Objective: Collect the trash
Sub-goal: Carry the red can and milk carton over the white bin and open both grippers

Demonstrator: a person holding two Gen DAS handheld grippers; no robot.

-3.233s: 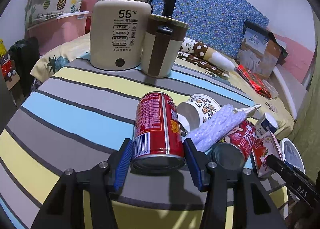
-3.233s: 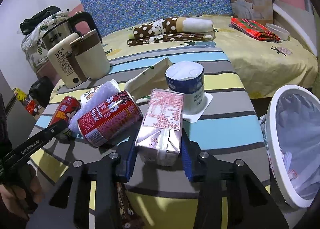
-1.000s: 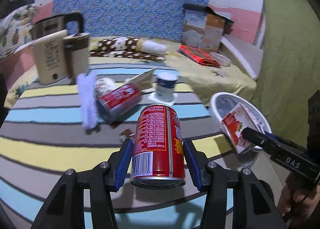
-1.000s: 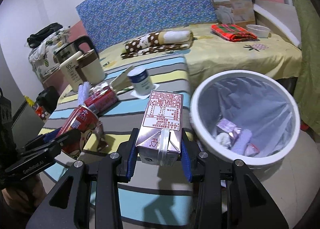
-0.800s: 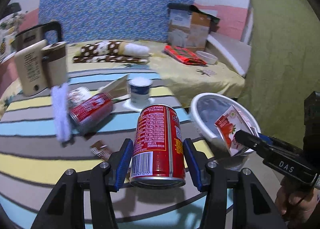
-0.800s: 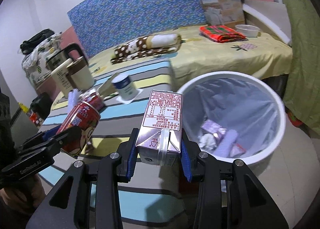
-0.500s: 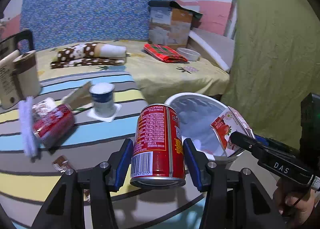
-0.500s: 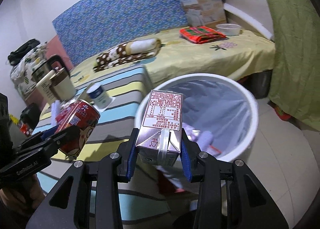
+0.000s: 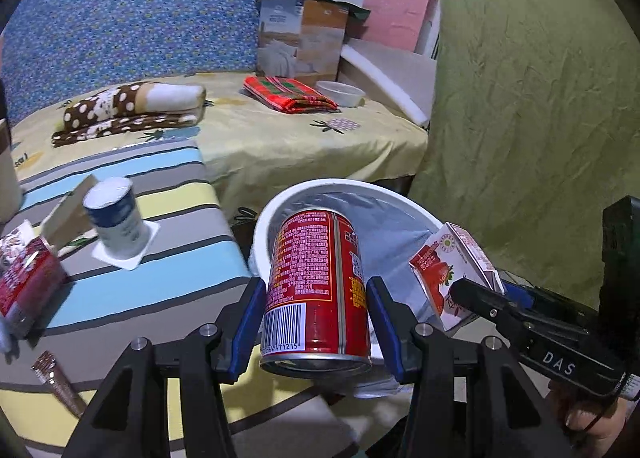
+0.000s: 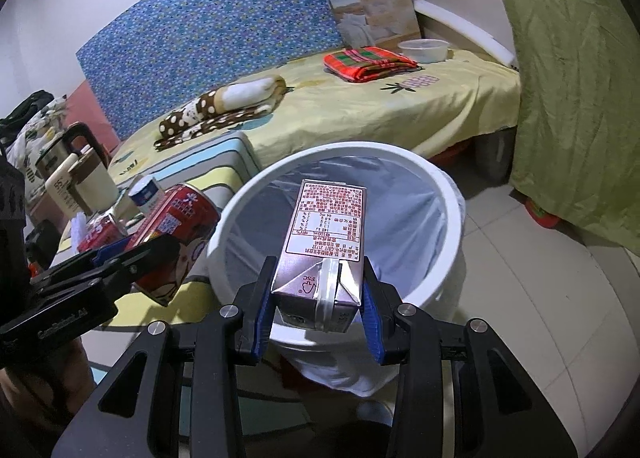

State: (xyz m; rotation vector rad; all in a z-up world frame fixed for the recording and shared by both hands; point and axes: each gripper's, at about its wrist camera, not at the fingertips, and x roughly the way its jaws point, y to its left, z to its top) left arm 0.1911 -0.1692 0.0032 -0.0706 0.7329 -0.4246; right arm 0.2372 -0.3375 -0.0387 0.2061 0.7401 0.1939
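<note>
1. The left claw [image 9: 316, 318] grasps an upright red can [image 9: 318, 290] at the near rim of the white bin [image 10: 448, 193].
2. The right claw [image 10: 318, 312] grasps a drink carton [image 10: 324, 254] over the bin's opening.
3. More trash lies on the striped tabletop [image 9: 160, 278].

The red metal drink can [image 9: 318, 286] looks shiny and smooth, and the silver paper milk carton [image 10: 324, 254] has a soft shine. The round white plastic bin [image 10: 448, 193] is smooth, with a thin, crinkly plastic bag [image 10: 416, 225] inside. The striped cloth on the table [image 9: 168, 278] looks soft and matt, and the green cloth curtain [image 9: 532, 97] is wrinkled.
</note>
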